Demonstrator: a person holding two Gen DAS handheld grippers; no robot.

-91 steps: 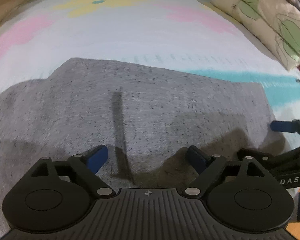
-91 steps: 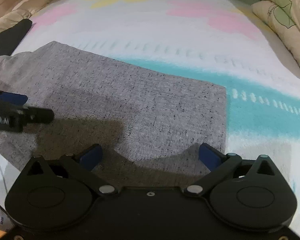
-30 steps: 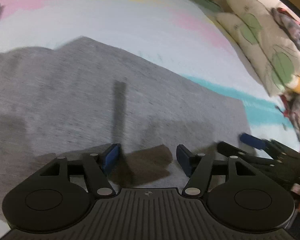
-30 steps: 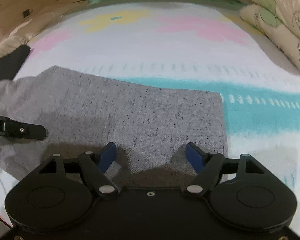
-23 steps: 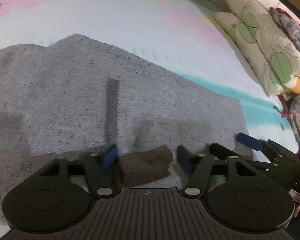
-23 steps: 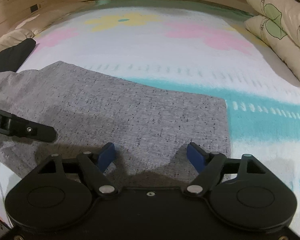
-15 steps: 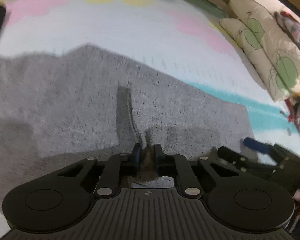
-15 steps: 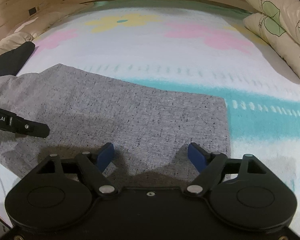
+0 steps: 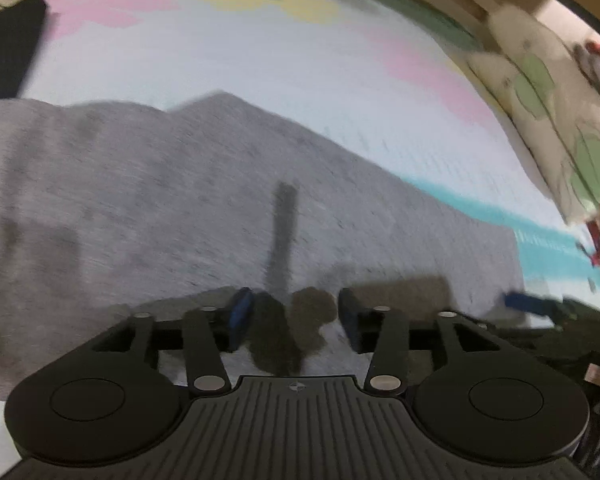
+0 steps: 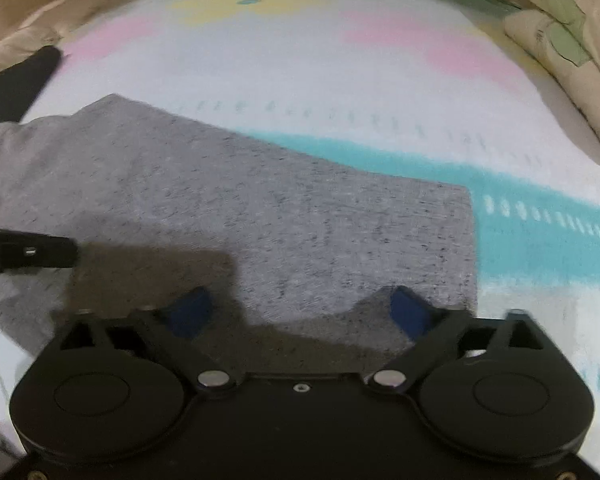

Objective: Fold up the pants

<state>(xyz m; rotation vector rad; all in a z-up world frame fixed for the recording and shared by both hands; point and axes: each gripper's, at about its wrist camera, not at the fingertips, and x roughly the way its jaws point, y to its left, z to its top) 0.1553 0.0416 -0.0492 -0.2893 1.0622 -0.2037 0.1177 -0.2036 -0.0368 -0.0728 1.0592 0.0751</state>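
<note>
Left gripper point(image 9: 293, 312) jaws just reopened partway, apparently gripping nothing; right gripper point(image 10: 297, 312) widened fully, empty, over grey pants point(image 10: 259, 208).

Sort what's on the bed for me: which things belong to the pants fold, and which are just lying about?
Belongs to the job:
- grey pants, spread flat
- left gripper, jaws just reopened, holding nothing
- right gripper, jaws just widened, holding nothing

Lying about:
- leaf-print pillows
- black item
- patterned bedsheet
</note>
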